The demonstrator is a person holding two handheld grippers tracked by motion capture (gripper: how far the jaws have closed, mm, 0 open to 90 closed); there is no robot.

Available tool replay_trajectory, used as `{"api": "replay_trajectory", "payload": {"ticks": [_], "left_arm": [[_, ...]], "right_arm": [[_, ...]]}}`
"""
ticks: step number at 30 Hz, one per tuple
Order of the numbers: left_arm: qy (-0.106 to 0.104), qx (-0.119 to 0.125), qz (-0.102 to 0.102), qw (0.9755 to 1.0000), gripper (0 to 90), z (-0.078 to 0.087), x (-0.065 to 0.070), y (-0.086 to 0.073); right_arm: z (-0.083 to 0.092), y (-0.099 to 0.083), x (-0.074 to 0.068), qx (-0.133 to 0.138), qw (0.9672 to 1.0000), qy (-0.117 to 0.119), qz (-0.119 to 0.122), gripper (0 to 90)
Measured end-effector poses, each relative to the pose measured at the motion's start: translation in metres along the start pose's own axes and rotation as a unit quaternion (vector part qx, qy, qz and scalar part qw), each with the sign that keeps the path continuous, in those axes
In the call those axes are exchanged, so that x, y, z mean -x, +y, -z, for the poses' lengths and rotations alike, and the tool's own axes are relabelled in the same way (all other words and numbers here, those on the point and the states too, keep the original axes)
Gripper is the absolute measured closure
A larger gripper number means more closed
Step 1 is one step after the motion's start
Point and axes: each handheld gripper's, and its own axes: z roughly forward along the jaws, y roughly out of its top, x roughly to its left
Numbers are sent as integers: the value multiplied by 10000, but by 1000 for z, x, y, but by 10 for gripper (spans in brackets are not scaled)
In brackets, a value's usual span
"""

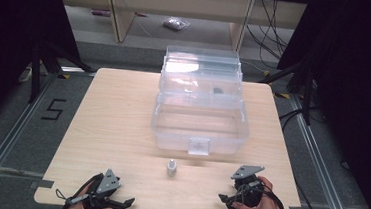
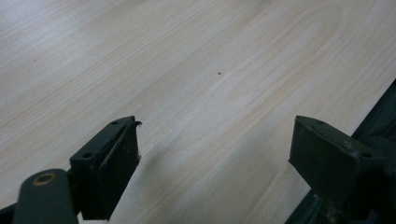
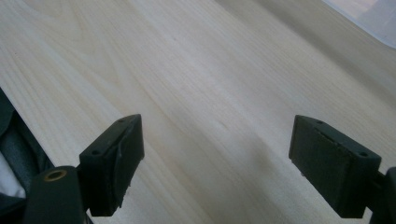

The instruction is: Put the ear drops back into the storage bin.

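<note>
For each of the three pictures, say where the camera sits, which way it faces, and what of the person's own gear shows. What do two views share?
High view: above the near side, looking forward and down on the table, clear box, small bottle, both hands with grippers.
Left gripper view: rides the left gripper, facing bare tabletop; jaws open.
Right gripper view: rides the right gripper, facing tabletop; jaws open.
Shared: the wooden tabletop.
</note>
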Motion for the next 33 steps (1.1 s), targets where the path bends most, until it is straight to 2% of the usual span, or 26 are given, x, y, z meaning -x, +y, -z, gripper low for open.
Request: {"api": "replay_trajectory", "payload": {"ticks": [2,3,6,8,11,13,18,19,20,22,23,24,25,26,27,28,29,31,32,33], "left_arm": [[-19,-7,-5,10000,151,0,0,0],[-32,-136,-154,9998,151,2,-2,0],[-30,-137,-155,9998,151,2,-2,0],[-25,-138,-152,9998,151,2,-2,0],[-28,-134,-150,9998,151,2,-2,0],[-24,-131,-142,9998,151,2,-2,0],[-21,-134,-127,9998,151,1,-2,0],[-20,-135,-130,9998,151,1,-2,0],[-18,-139,-131,9998,151,2,-2,0],[-7,-160,-160,9997,151,2,-2,0],[9,-130,-130,9998,151,1,-2,0],[-3,-24,-2,10000,151,0,-1,0],[-16,-140,-145,9998,151,2,-2,0],[-25,-139,-138,9998,151,2,-2,0],[9,-153,-145,9998,151,2,-2,0],[-7,-140,-135,9998,151,2,-2,0],[-8,-144,-141,9998,151,2,-2,0],[-17,-140,-155,9998,151,2,-2,0],[-6,-153,-150,9998,151,2,-2,0],[-6,-151,-141,9998,151,2,-2,0]], "right_arm": [[0,1,-1,-1,10000,12,9,190],[-1,2,-2,-21,10000,4,9,190],[-1,6,-4,-58,10000,-61,42,191],[-1,10,-6,-84,9998,32,169,198],[-1,14,-8,-144,9997,84,155,199],[-1,18,-9,-138,9996,57,227,206],[-2,30,-13,-104,9986,153,491,217],[-1,33,-16,-188,9986,205,458,224],[-2,40,-19,-191,9976,196,641,232],[-3,44,-22,-183,9974,230,664,236],[-3,48,-23,-182,9964,244,794,237],[-4,52,-25,-196,9960,264,832,239],[-5,56,-26,-207,9954,277,899,244],[-6,60,-28,-220,9946,310,964,248],[-7,64,-31,-240,9950,320,915,251],[-9,67,-31,-189,9930,341,1113,254],[-9,70,-33,-245,9934,347,1062,258],[-11,76,-36,-254,9926,361,1134,261],[-12,79,-37,-259,9911,409,1239,264],[-13,81,-38,-288,9912,421,1225,267]]}}
